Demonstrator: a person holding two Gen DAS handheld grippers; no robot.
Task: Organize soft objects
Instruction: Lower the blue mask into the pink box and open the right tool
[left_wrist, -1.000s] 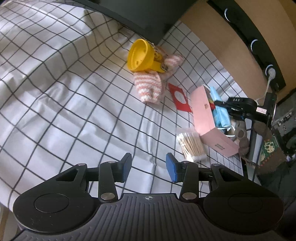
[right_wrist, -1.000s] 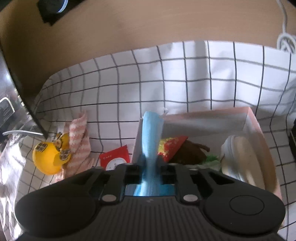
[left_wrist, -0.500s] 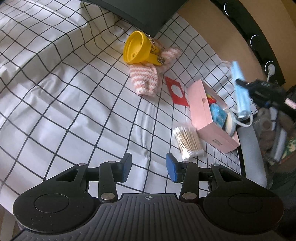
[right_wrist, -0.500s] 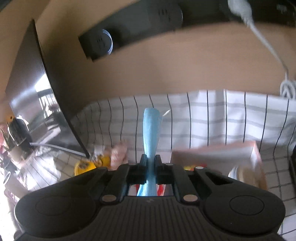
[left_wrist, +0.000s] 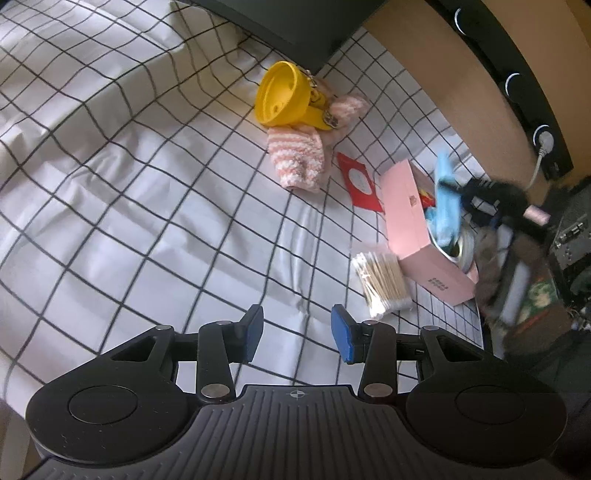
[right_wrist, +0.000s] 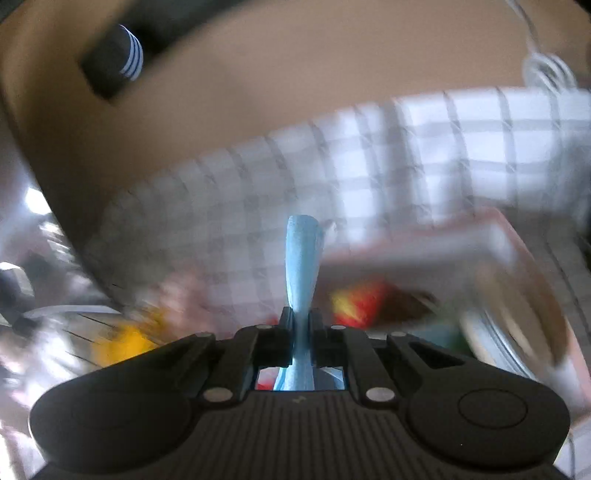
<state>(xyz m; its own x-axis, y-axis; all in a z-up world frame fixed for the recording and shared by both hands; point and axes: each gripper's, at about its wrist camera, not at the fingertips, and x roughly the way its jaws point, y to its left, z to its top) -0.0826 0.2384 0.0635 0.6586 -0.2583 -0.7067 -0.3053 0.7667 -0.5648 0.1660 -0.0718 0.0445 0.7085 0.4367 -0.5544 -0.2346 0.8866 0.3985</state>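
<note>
My right gripper (right_wrist: 300, 317) is shut on a light blue face mask (right_wrist: 301, 258) that sticks up between its jaws; the view is blurred by motion. In the left wrist view the mask (left_wrist: 447, 201) hangs over the open pink box (left_wrist: 406, 218), held by the right gripper (left_wrist: 458, 190). The box (right_wrist: 509, 240) holds a red and yellow packet (right_wrist: 360, 301) and a round tape roll (left_wrist: 466, 247). A pink striped sock (left_wrist: 297, 160) lies on the checked cloth by a yellow funnel (left_wrist: 282, 92). My left gripper (left_wrist: 295, 334) is open and empty above the cloth.
A pack of cotton swabs (left_wrist: 382, 280) lies in front of the box. A red card (left_wrist: 360, 182) lies between sock and box. A dark monitor base (left_wrist: 288, 26) stands at the back. A wooden wall with a black socket strip (left_wrist: 517, 81) runs on the right. The table edge drops off right.
The right gripper lifted the mask high above the box, then came back down with it over the box. The left gripper stayed open and barely moved.
</note>
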